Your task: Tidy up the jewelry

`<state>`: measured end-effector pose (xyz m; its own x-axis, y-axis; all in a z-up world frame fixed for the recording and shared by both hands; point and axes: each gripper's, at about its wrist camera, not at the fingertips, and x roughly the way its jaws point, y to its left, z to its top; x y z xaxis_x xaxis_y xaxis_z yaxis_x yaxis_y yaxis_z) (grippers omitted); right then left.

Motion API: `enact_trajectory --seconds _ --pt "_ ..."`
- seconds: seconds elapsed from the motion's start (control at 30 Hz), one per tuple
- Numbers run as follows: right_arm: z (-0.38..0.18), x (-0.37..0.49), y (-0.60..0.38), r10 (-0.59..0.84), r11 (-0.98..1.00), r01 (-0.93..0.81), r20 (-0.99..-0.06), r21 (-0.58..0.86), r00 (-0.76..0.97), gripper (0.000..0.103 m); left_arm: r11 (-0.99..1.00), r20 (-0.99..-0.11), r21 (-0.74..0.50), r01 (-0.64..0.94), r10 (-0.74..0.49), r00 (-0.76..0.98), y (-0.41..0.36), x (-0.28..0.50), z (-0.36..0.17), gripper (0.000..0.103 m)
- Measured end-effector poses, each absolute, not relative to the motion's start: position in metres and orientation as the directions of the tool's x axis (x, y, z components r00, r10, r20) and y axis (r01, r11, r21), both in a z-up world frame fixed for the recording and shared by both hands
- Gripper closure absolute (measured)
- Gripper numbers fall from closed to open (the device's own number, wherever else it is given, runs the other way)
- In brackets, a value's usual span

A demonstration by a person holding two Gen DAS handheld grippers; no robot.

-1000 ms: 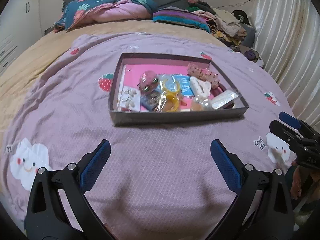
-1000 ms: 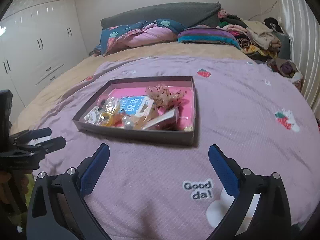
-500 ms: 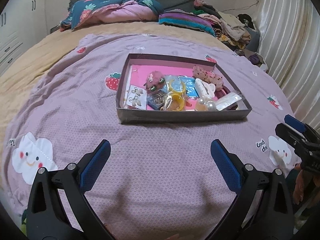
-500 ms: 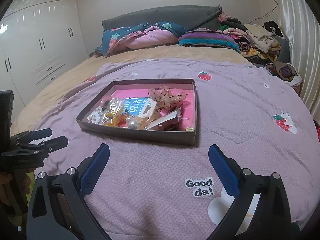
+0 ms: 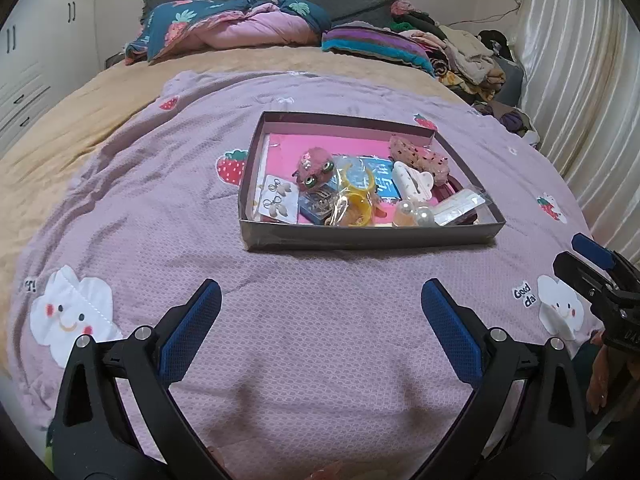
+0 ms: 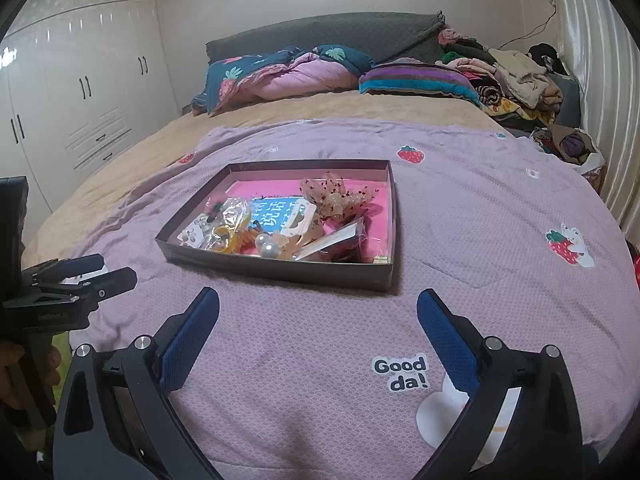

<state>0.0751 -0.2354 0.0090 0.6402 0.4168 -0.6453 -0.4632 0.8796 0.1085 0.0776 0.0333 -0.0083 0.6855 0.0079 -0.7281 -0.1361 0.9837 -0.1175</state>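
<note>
Purple blanket (image 5: 320, 320) covers the bed, and a flat dark box (image 5: 368, 236) sits on it, full of jewelry and hair things. The box lies straight ahead of both grippers, a bit away from them. Nothing touches it. Its long side runs left to right in the left wrist view.

The left gripper (image 5: 320, 312) is spread wide and holds nothing. The right gripper (image 6: 318, 320) is also spread wide and holds nothing. Both hang above the blanket near the edge of the bed. In the left view the box sits almost in the middle, a little to the right. In the right view it sits a little to the left. So the box lies between the two grippers, and I think both are about as near.

Inside the box are a card of earrings (image 5: 276, 200) at the left end, a yellow bangle in a clear bag (image 5: 356, 200), big white pearls (image 5: 416, 212), a white hair clip (image 5: 412, 180), a fuzzy pink thing with green eyes (image 5: 314, 168) and a spotted bow (image 5: 420, 156).

The blanket says "Good da!" (image 6: 402, 374) next to a white cloud. A blue card (image 6: 276, 216) in the box has white Chinese writing that I cannot read well. The left gripper has small letters on its side, too tiny to read.
</note>
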Motion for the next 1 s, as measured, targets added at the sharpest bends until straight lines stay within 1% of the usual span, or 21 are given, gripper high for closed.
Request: enact_trajectory --seconds 1.0 --pt "0.0093 0.0735 -0.2326 0.422 0.876 -0.469 -0.648 0.112 0.634 0.004 0.986 -0.728 -0.103 -0.134 0.017 0.686 0.0306 0.0764 -0.004 0.009"
